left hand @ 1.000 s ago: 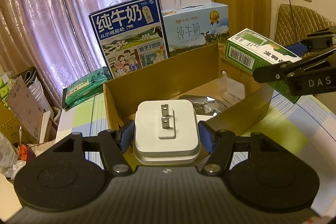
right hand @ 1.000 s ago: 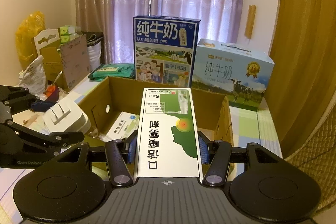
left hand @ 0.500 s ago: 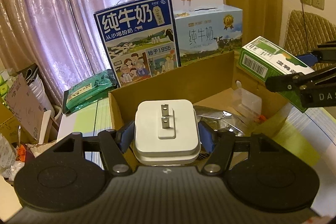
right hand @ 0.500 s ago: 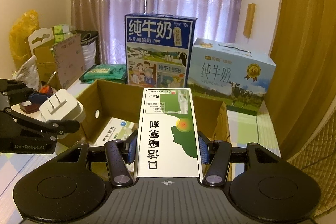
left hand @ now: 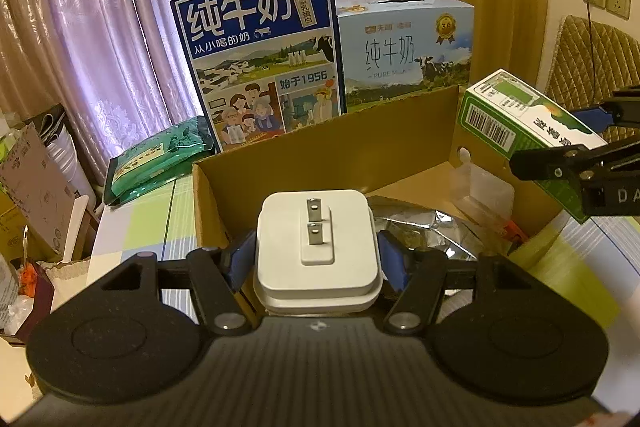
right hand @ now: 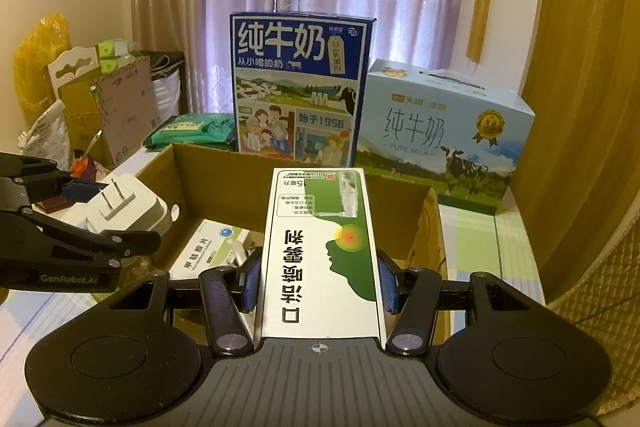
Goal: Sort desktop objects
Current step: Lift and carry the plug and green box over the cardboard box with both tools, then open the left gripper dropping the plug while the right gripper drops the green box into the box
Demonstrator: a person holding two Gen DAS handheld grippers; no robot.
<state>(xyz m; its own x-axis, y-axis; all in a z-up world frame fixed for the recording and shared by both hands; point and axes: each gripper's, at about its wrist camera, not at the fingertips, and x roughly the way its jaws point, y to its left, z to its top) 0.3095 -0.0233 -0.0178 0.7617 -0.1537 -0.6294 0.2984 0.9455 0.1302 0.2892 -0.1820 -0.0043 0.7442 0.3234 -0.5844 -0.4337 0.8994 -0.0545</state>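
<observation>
Two things held aloft over the open cardboard box: white plug adapter in the left tongs, green-and-white spray carton in the right tongs. Left tongs clamped on the adapter's sides, blue pads pressed against it, prongs facing up toward the camera. Right tongs clamped on the carton, long axis pointing forward, printed face up. Adapter near the box's left wall, carton above its right part, the two well apart.

Inside the box: crumpled silver foil pack, clear plastic case by the right wall, white medicine packet flat on the floor. Round hole in the right wall.

Behind the box, standing upright on the tabletop: dark blue milk carton, and beside it a light blue milk carton with a cow picture. Green pouch lying left of the blue one. Checked green-and-white cloth over the tabletop. Purple curtain across the back; quilted chair at far right; clutter of cardboard and bags off the left edge.
</observation>
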